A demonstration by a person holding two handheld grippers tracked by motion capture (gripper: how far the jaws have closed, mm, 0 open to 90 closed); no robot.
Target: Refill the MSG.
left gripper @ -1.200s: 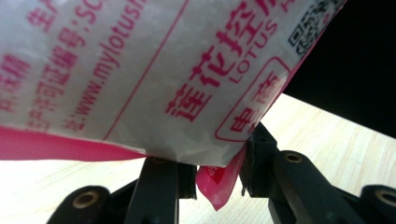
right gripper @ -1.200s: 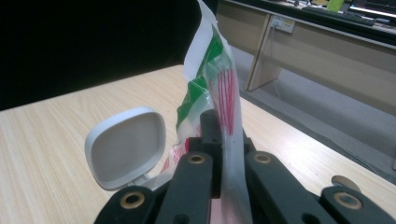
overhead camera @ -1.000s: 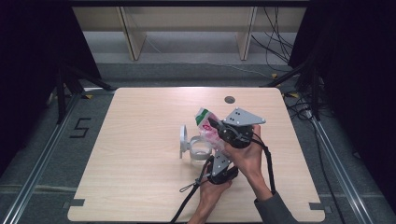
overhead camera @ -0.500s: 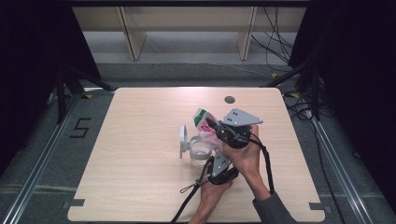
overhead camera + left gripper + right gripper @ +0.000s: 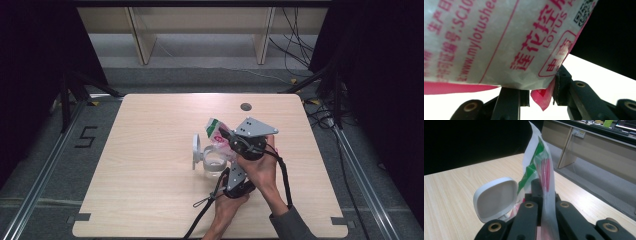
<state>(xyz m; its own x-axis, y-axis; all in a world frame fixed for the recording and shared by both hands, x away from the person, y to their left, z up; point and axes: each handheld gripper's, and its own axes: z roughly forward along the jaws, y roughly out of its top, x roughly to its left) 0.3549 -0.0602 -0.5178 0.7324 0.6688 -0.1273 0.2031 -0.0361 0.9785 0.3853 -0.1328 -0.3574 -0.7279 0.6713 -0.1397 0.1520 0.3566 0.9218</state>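
Both the left gripper (image 5: 231, 172) and right gripper (image 5: 226, 135) pinched the printed bag (image 5: 216, 131) above the clear jar (image 5: 214, 162), whose white lid (image 5: 196, 150) stood hinged open, mid-table (image 5: 150, 150).

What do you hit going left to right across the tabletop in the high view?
White hinged lid → clear container → printed plastic bag → right tongs with their grey plate. The left tongs sit nearer the table's front edge, overlapping that span, so they are left out of the order.
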